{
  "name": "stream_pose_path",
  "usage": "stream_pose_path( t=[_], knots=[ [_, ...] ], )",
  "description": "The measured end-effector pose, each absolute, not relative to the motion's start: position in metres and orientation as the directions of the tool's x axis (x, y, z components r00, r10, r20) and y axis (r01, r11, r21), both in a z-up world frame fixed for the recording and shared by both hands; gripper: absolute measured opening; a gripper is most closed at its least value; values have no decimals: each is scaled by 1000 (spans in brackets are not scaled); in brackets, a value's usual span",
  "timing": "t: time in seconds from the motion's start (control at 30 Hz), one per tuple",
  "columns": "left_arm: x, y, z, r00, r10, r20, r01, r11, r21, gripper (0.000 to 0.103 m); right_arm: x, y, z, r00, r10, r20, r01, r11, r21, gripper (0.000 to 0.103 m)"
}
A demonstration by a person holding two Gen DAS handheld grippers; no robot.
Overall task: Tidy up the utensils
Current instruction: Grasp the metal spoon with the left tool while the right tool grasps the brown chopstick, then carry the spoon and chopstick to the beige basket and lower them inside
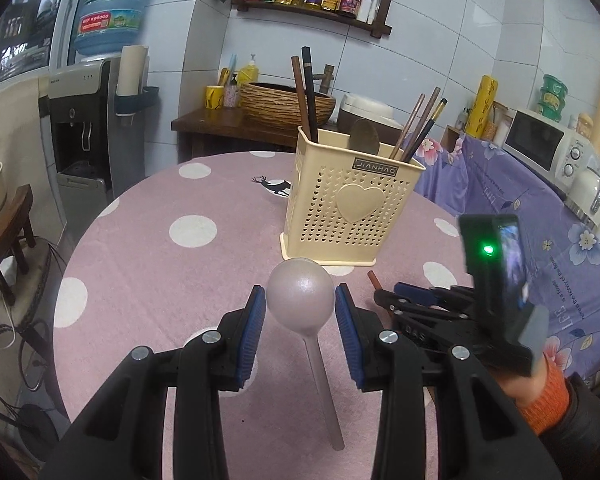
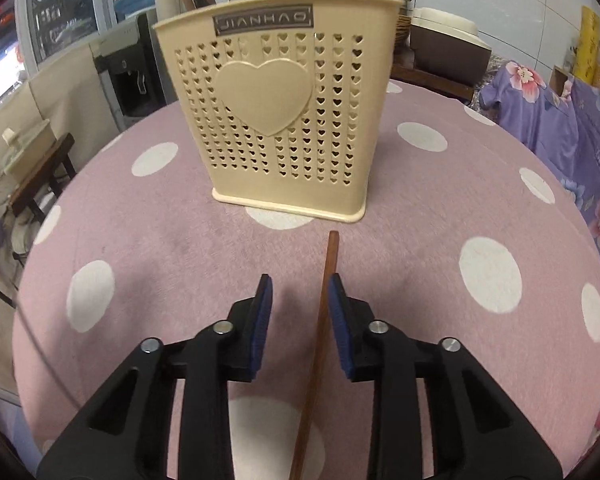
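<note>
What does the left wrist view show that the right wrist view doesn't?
Only the left wrist view: the left tongs shut on a pale pink plastic spoon, and the right tongs seen from the side.

Only the right wrist view: the brown wooden chopstick's length, lying between the open right tongs, against one pad.

Both: the cream perforated plastic utensil holder on the pink polka-dot tablecloth.

Left gripper (image 1: 300, 300) with both blue pads against the bowl of a spoon (image 1: 300, 300), above the dotted desk (image 1: 160, 280). Beyond it, a cream utensil basket (image 1: 352, 208); at right, the right gripper (image 1: 412, 300).
</note>
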State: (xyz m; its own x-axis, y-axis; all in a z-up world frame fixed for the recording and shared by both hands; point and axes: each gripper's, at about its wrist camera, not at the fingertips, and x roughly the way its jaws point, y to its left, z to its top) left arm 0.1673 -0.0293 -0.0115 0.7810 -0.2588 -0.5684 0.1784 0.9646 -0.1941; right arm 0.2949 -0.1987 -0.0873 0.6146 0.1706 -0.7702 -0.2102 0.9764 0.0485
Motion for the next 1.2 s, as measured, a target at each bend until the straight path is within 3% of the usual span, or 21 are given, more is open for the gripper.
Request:
stream_pose_path(
  t=[0.5,0.73,1.2],
  knots=[
    [165,-31,-10,780,-273,-564,195,961,-195,37,323,-199,-101,584,94,-806,-166,986,-5,6],
    [165,-34,-11,775,-279,-567,205,960,-192,37,322,-205,-101,591,142,-794,-186,982,37,4],
    [165,-34,-9,775,-280,-567,210,960,-188,37,321,-193,-102,578,88,-812,-169,985,-14,8]
  ],
)
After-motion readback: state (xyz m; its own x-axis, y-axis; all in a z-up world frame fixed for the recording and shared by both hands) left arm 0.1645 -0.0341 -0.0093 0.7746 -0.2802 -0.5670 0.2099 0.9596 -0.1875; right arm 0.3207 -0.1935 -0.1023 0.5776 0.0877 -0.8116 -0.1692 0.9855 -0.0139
